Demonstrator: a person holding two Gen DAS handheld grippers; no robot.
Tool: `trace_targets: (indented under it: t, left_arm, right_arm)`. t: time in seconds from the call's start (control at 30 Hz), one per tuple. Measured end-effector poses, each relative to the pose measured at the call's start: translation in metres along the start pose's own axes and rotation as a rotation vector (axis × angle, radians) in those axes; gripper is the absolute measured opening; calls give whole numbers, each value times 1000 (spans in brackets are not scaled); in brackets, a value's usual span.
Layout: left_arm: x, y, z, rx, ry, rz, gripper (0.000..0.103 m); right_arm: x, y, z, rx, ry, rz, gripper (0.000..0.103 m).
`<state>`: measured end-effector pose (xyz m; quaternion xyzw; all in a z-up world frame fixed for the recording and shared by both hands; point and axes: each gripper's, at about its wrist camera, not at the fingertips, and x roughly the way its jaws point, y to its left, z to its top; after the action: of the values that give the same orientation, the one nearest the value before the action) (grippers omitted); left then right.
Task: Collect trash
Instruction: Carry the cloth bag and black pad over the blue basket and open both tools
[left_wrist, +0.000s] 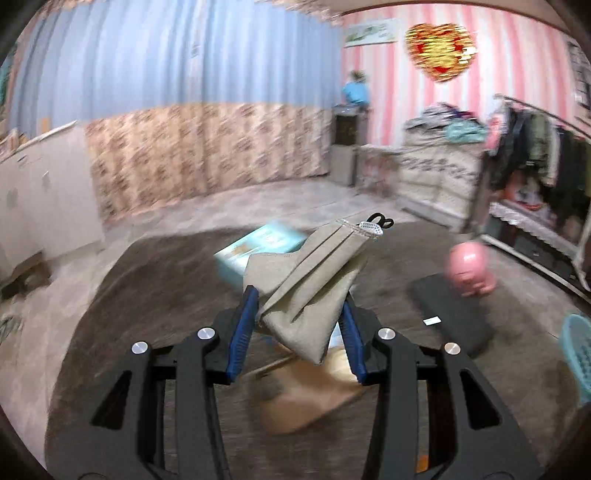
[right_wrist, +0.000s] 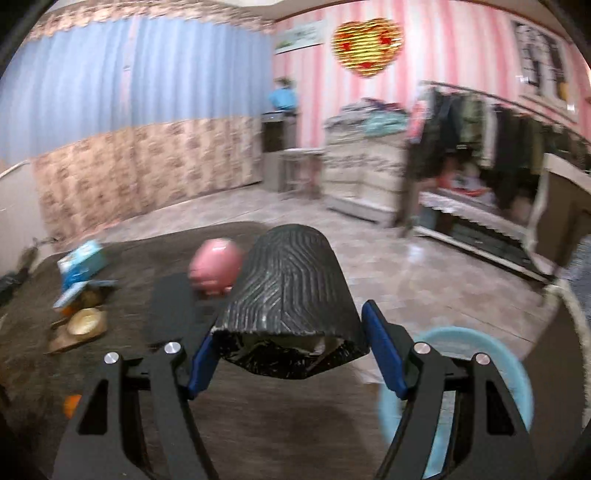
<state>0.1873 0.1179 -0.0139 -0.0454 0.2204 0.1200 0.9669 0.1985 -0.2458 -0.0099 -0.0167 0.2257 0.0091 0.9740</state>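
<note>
Above the dark rug (left_wrist: 110, 295), the left claw (left_wrist: 295, 325) grips a folded beige mask (left_wrist: 306, 284) and the right claw (right_wrist: 291, 343) clasps a crumpled black wrapper (right_wrist: 291, 291) — carrying step; next, release both over the blue basket (right_wrist: 517, 369) at the rug's right edge.

Pink piggy bank (right_wrist: 216, 266) on the dark rug (right_wrist: 258, 424) as reference: clutter sits well left of it, blue carton (right_wrist: 81, 263) and brown bowl (right_wrist: 85, 321). Black mat (right_wrist: 173, 306) touches it. Rug nearer than it is bare. Blue basket (right_wrist: 517, 373) blocks right.
</note>
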Motion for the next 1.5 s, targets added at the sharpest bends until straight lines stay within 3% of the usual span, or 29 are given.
trace_targets:
  t: [0.17,0.47,0.77,1.13,1.37,1.5]
  left_arm:
    - [-9,-83,6,123,-22,-116,42]
    - [-30,-210,-5,218,-16,-359,42]
    - [-24,-314,-34,302,62,-553,42]
    - [-9,-431,-72,449,142,-696,42]
    - [14,-476,-88,497,201,-722,45]
    - [20,-481,-90,496,201,-716,58]
  right_arm:
    - [-2,-66,-11,78,13,-135,71]
    - [-15,-157,-32,165,35,-328,71]
    - [-9,-210,-52,228,87,-414,71]
    - [2,-239,-75,307,119,-412,71]
    - [5,-244,-82,346,141,-419,71]
    - [5,-242,-84,352,140,-418,71]
